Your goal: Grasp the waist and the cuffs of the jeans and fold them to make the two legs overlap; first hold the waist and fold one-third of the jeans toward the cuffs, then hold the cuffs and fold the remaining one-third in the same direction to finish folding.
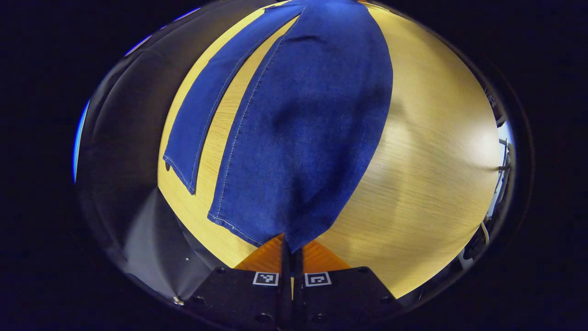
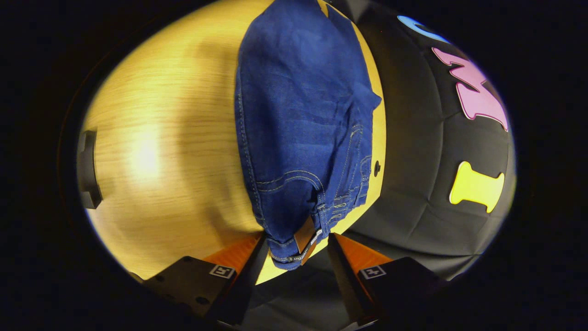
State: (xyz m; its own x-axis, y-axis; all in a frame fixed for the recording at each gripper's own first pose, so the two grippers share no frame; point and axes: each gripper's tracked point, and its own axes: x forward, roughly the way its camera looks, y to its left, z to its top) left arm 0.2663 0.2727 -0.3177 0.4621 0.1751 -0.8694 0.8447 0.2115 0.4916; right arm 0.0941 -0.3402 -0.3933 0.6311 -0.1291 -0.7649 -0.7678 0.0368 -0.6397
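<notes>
Blue jeans (image 1: 312, 128) lie on a wooden table (image 1: 436, 174). In the left gripper view, my left gripper (image 1: 291, 250) is shut on the corner of the nearer leg's cuff, lifting it slightly. The other leg (image 1: 202, 105) lies flat to its left, a strip of bare table between them. In the right gripper view, the waist (image 2: 298, 184) with its brown patch (image 2: 305, 238) sits at the table's edge. My right gripper (image 2: 297, 241) is open, its two fingers on either side of the waistband and apart from the cloth.
The black booth wall (image 2: 427, 161) hangs close behind the table edge beside the waist. A dark bracket (image 2: 87, 168) sits at the table's far side. Cables and gear (image 1: 500, 151) stand past the table's edge. A small dark knob (image 2: 376, 168) marks the tabletop beside the waist.
</notes>
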